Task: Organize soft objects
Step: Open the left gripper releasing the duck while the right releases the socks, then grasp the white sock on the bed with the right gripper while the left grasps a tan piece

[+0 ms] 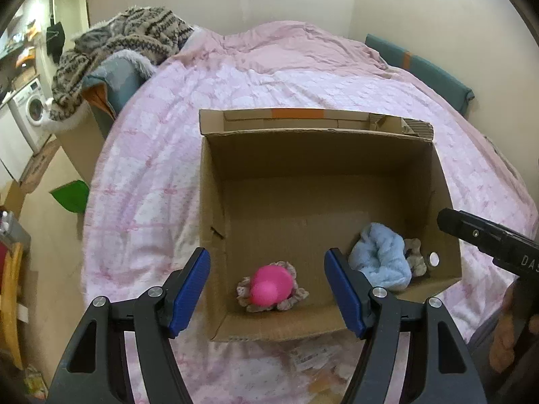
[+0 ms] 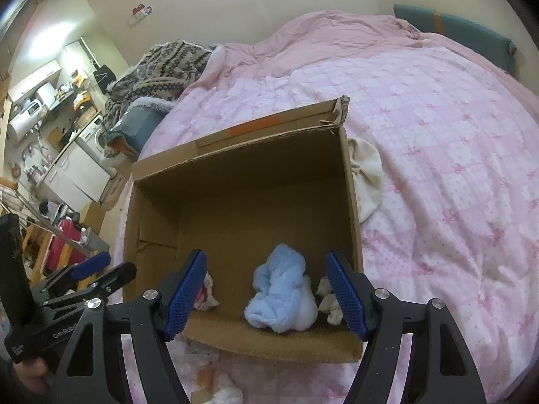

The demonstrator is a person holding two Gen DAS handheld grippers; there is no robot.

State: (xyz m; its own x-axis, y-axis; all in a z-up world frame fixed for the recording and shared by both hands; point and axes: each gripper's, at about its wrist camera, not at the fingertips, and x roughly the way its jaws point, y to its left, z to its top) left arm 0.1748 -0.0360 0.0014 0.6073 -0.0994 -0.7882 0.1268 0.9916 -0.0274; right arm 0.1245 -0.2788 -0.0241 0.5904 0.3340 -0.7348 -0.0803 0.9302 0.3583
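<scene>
Both tools were held over the near edge of a cardboard box set on a pink bedspread. The left gripper was seen with jaws spread wide, nothing between them; a pink ball on a frilly cloth lay just ahead of it on the box floor. The right gripper was likewise spread apart and empty, with a light blue fluffy cloth straight ahead between its fingers and a small beige plush piece beside its right finger. A cream cloth was left outside the box, ahead and to the right of the right tool, touching the box wall.

Risks judged from here: the cream cloth could be missed since it was half hidden behind the wall; a reach over the wall could snag the torn flap corner and shift or tip the light box; the soft bedding could be pinched together with the cloth
</scene>
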